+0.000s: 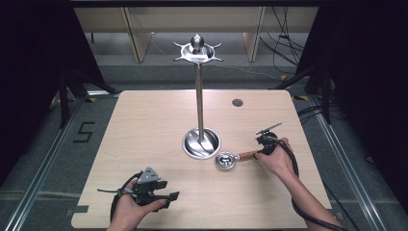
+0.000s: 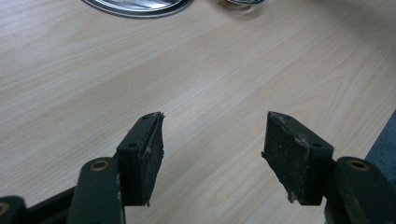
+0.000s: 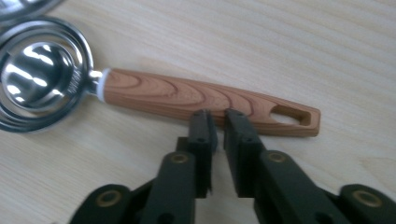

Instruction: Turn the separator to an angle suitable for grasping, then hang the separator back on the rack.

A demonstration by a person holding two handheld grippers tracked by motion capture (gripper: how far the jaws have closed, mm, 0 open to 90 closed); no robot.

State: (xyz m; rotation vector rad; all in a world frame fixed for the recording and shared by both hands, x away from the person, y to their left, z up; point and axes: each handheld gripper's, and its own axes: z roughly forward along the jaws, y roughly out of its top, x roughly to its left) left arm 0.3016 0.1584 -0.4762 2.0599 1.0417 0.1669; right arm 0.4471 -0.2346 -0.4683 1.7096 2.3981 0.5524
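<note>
I saw left gripper [image 2: 212,149] jaws apart over near-left tabletop [image 1: 144,125] | right gripper [image 3: 220,122] jaws nearly together beside scoop [image 3: 140,91] handle, not clamping it.

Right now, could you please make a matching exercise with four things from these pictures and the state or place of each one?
Things:
1. left gripper
2. right gripper
3. utensil handle
4. metal stand

States or places:
A. upright at the table's middle
B. wood-grained, lying flat
C. jaws wide apart, nothing between
D. jaws nearly together, beside the handle

Pairs: 1-C, 2-D, 3-B, 4-A
</note>
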